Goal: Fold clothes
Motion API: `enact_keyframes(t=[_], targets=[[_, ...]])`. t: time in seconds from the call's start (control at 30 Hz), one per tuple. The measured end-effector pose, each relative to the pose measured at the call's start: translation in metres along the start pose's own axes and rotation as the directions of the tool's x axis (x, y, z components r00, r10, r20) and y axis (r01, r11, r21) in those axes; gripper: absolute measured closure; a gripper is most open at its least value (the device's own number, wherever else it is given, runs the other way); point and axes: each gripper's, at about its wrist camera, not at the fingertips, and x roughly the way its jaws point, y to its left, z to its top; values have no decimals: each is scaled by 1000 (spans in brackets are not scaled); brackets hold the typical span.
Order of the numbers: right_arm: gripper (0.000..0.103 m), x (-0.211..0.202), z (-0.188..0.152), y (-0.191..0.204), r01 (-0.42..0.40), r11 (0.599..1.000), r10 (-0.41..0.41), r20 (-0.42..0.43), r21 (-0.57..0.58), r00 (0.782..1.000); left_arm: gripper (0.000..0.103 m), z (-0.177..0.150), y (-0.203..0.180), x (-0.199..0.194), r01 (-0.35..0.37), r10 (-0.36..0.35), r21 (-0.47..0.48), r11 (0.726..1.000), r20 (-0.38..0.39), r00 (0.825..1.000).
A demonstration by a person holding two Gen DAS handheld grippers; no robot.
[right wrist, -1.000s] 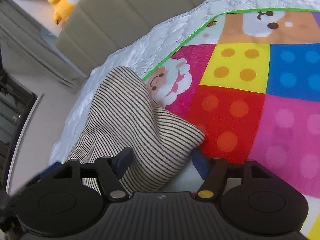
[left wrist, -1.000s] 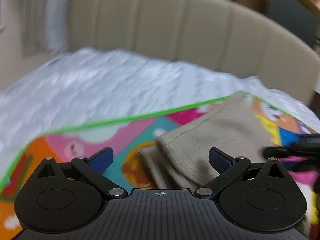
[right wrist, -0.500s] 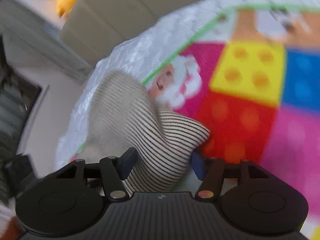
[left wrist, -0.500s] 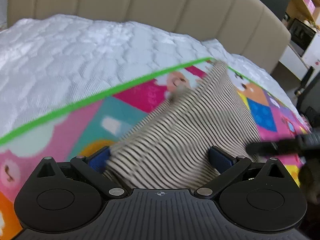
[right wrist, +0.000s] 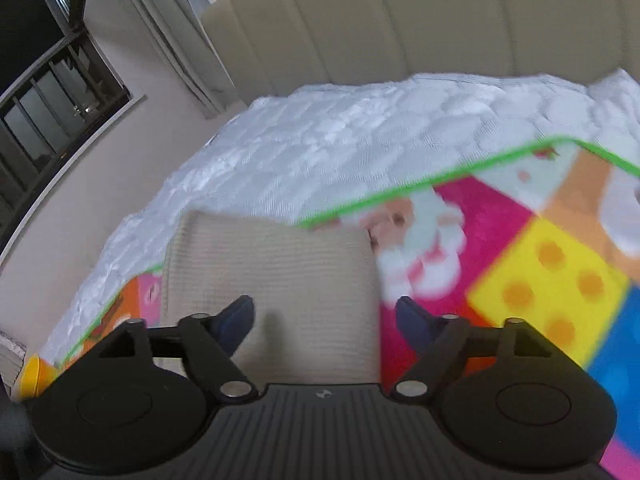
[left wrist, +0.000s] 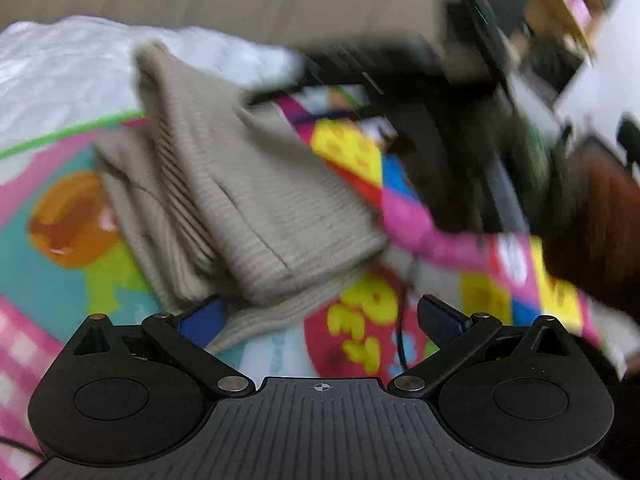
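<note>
A: Where's the beige striped garment (left wrist: 240, 200)?

B: Folded in layers on the colourful play mat (left wrist: 72, 256); its far corner, toward 11 o'clock, overlaps the white quilted mattress (left wrist: 60, 76).

A: And the left gripper (left wrist: 320, 318)?

B: Jaws spread wide, gripping nothing; the blue left finger sits at the garment's near hem, around 7 o'clock.

A: The right gripper (right wrist: 324, 314)?

B: Also wide open and empty, poised over the garment's right edge. The beige headboard (right wrist: 400, 20) stands at 12 o'clock.

The folded garment (right wrist: 272, 280) lies on the play mat (right wrist: 540, 280), which covers the mattress (right wrist: 340, 140) before the headboard (right wrist: 400, 20).
</note>
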Motion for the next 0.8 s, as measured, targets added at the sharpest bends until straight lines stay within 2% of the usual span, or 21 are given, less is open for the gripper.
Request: enact_keyframes(t=[0.03,0.1,0.2,0.23,0.3,0.33,0.37,0.43,0.5,0.57,0.67,0.77,0.8], targets=[[22,1,-12,0,11,1000,-11,-21,3,1000,0,4,7,-8,-40,43,-67,997,42,998],[22,6,-35,3,33,999,-34,-37,-23,999,0,13,22,-25,-111,136,-203,973,116,984],[22,3,-45,24,91,988,-93,-13,-122,996,0,22,40,-17,-232,288,-349,908,117,950],[22,0,-46,32,112,979,-115,-7,-172,993,0,24,44,-9,-276,331,-353,894,106,938],[22,-4,-53,51,166,947,-168,20,-275,986,0,24,46,8,-391,434,-312,866,78,898],[22,-6,-56,60,198,927,-195,42,-320,980,0,22,50,11,-426,463,-292,856,67,884],[22,-9,-61,69,239,904,-225,81,-353,971,0,19,53,12,-445,475,-271,853,56,878],[22,-20,-66,86,279,892,-234,163,-355,958,0,15,58,16,-483,502,-224,846,34,864],[22,-31,-73,104,291,891,-218,233,-348,948,0,10,64,16,-497,511,-195,846,24,859],[25,-31,-82,124,300,880,-209,266,-368,941,0,7,70,12,-485,497,-183,855,27,867],[31,-17,-93,147,334,854,-234,278,-400,932,0,8,73,4,-456,474,-214,864,41,880],[31,4,-103,162,373,826,-273,279,-423,921,0,9,80,-3,-423,452,-269,865,51,891],[31,12,-106,165,393,805,-291,281,-445,915,0,9,83,-7,-409,442,-296,863,55,895]])
